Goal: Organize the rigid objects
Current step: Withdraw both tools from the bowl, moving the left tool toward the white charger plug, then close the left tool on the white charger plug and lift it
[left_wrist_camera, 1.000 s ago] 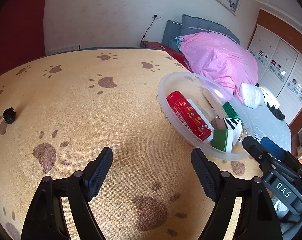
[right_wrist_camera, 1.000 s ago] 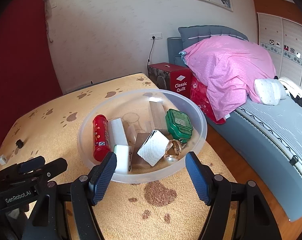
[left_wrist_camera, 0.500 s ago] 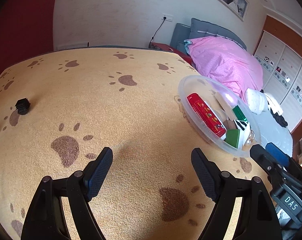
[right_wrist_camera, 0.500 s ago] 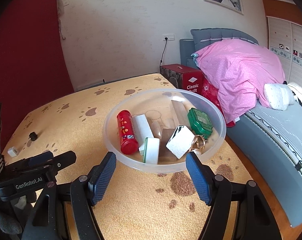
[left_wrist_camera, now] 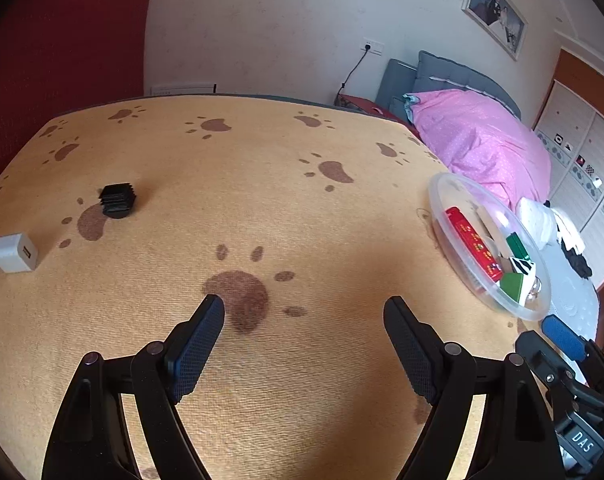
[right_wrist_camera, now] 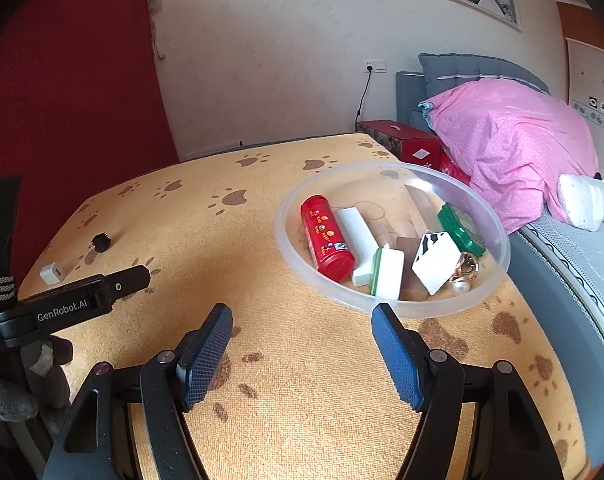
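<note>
Left wrist view: the left gripper (left_wrist_camera: 304,312) has its fingers wide apart and holds nothing; it hangs over the carpet (left_wrist_camera: 262,208); compared with one second ago the view has turned to the left, so the bowl (left_wrist_camera: 442,192) has slid to the right edge, and the black cap (left_wrist_camera: 117,200) is now larger and nearer; a white cube (left_wrist_camera: 13,252) has come into view near it, apart from the cap; I judge that the left gripper is going for one of these two loose things.

Right wrist view: the right gripper (right_wrist_camera: 302,316) is also spread open and empty; it has drawn back from the bowl (right_wrist_camera: 286,216), which before lay just between its fingers and now sits ahead and to the right; inside lie the red can (right_wrist_camera: 326,236), a white block (right_wrist_camera: 358,232), a green tin (right_wrist_camera: 462,224) and other small pieces; the cap (right_wrist_camera: 101,241) and the cube (right_wrist_camera: 52,273) lie far left, well apart from the bowl; so it seems that only these two are left to collect.
</note>
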### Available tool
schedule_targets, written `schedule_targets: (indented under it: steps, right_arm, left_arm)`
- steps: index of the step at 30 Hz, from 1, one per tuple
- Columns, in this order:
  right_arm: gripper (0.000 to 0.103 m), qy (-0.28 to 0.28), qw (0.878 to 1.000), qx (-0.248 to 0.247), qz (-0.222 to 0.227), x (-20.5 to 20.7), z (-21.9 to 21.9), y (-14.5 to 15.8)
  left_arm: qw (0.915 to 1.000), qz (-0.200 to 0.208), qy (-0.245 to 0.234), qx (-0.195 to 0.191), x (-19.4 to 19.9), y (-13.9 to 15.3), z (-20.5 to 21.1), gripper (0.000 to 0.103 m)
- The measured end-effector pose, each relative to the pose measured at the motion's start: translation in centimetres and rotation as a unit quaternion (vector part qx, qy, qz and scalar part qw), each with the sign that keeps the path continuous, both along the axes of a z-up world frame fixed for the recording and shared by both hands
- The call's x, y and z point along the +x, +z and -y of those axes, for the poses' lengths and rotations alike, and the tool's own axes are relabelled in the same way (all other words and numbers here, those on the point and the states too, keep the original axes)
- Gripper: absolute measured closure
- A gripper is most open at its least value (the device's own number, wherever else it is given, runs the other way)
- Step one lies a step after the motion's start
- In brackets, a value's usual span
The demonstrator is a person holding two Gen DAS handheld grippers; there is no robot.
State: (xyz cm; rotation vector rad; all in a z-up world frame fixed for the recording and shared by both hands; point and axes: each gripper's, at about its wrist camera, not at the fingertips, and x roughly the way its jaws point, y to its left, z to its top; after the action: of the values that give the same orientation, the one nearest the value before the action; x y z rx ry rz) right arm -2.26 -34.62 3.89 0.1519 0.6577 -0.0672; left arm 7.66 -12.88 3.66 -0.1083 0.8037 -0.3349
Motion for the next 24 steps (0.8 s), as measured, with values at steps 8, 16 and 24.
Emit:
schedule_targets:
  steps: [8,16,24]
  right_arm:
    - [0.025,0.030,0.999,0.015,-0.020,0.5,-1.9,-0.4]
    - [0.015,0.053,0.998,0.024,-0.031,1.1,-3.7,-0.6]
    - [0.015,0.071,0.996,0.026,-0.040,1.5,-5.1,-0.7]
  left_arm:
    - [0.9983,0.000,0.056,0.014,0.9,-0.4,-5.8,0.019]
    - [0.9918,0.007,0.123,0.033,1.5,-0.3,-12.6,0.018]
    - [0.9810,0.009,0.191,0.035,1.8,-0.4,-18.4,0.017]
